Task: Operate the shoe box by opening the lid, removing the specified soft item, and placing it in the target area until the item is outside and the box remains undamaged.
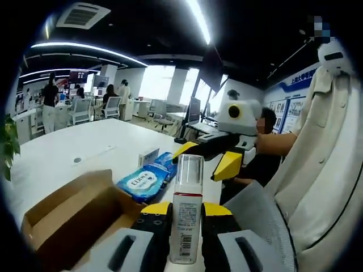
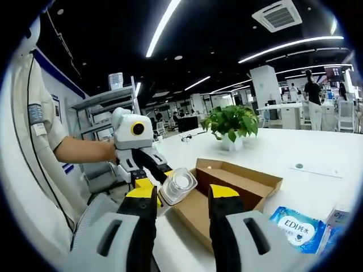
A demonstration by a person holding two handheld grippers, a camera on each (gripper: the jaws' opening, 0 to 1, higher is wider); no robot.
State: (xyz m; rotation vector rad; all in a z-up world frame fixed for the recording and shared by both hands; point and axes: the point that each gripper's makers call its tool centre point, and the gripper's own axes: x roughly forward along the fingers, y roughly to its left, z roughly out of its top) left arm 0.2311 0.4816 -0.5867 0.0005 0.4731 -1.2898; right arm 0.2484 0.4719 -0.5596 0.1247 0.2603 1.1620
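Note:
My left gripper (image 1: pixel 187 211) is shut on a white bottle with a clear cap (image 1: pixel 187 198), held upright above the table edge. The open cardboard shoe box (image 1: pixel 68 218) lies low on the left, its flaps spread. A blue soft tissue pack (image 1: pixel 144 181) rests on the table beyond the box. My right gripper (image 1: pixel 205 157) hovers open just behind the bottle's cap. In the right gripper view, my right gripper (image 2: pixel 182 192) stands open, and the bottle's cap (image 2: pixel 178 186) shows between its tips. The left gripper (image 2: pixel 159 177) holds the bottle over the box (image 2: pixel 238 181). The tissue pack (image 2: pixel 298 229) lies at lower right.
A person in light clothing (image 1: pixel 323 170) stands close at the table edge, a hand (image 2: pixel 105 152) on the left gripper. A potted plant (image 2: pixel 229 122) stands behind the box. A small white box (image 1: pixel 148 156) sits by the tissue pack on the white table (image 1: pixel 85 141). Desks, chairs and people fill the office behind.

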